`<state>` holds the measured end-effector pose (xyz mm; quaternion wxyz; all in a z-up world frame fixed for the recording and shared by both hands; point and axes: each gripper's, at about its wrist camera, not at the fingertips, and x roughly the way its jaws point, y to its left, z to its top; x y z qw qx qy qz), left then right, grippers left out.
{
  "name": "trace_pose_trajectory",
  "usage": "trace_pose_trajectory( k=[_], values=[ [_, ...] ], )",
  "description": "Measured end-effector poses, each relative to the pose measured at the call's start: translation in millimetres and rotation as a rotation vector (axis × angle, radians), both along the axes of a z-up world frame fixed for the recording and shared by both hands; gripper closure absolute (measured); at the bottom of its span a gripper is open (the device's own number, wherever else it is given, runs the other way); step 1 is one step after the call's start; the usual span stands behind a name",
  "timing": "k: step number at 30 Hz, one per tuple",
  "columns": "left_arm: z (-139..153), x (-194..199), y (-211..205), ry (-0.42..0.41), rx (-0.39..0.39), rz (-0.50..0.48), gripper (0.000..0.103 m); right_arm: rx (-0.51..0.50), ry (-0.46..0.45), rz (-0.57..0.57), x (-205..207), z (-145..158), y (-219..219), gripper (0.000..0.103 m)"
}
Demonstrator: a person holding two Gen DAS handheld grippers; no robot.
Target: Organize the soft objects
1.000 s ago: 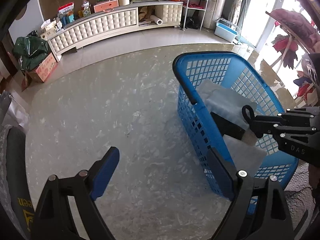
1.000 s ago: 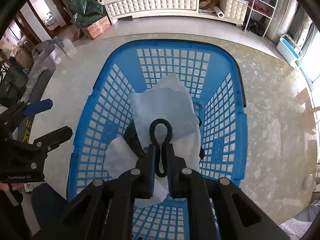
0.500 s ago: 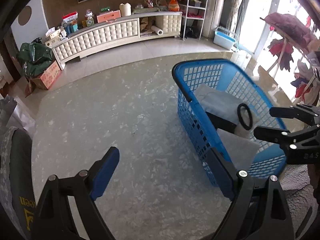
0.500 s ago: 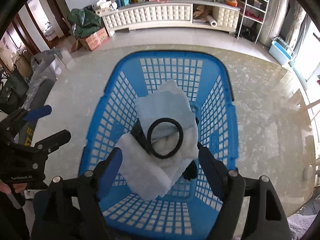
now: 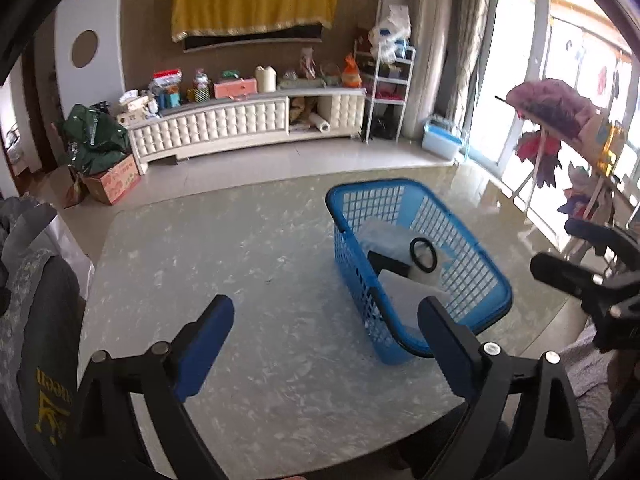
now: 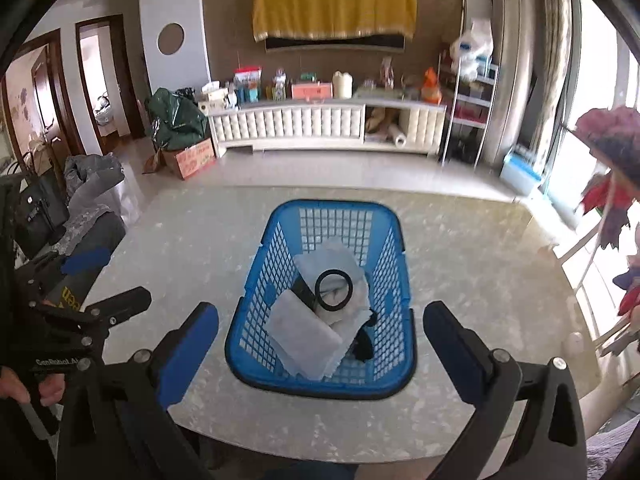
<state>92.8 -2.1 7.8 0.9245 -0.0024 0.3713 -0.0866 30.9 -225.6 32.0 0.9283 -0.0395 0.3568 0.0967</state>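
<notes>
Honestly, with both the left gripper [image 5: 320,344] and right gripper [image 6: 320,344] opening and empty, the hair tie [image 6: 334,290] sitting loose atop cloths [image 6: 304,336] at 12 o'clock in the blue basket [image 6: 320,384] could roll off if the basket gets bumped.

Left wrist view: near wall of blue basket [image 5: 362,280] hides lower part of folded cloths [image 5: 404,300]; left gripper's right finger [image 5: 448,340] covers basket's near corner. Right gripper [image 5: 588,256] cut off by right edge. Right wrist view: black item [image 6: 364,340] partly under white cloth [image 6: 304,336], identity not resolvable. Hand [image 6: 24,388] cut by left edge. Shelf clutter [image 6: 280,84] too small to identify.
</notes>
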Motion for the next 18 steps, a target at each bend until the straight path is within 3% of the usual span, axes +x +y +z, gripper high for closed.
trace_pose_trajectory(
  k=[4,10,18],
  values=[
    [11,-22,4,-0.041,-0.046,0.019,0.010,-0.004,-0.040,-0.014,-19,5,3,0.000],
    [22,-47,0,-0.102,-0.056,0.029,0.010,0.020,-0.061,-0.041,-38,5,11,0.000],
    [26,-71,-12,-0.135,-0.018,0.020,0.010,0.018,-0.082,-0.070,-50,4,12,0.000]
  ],
)
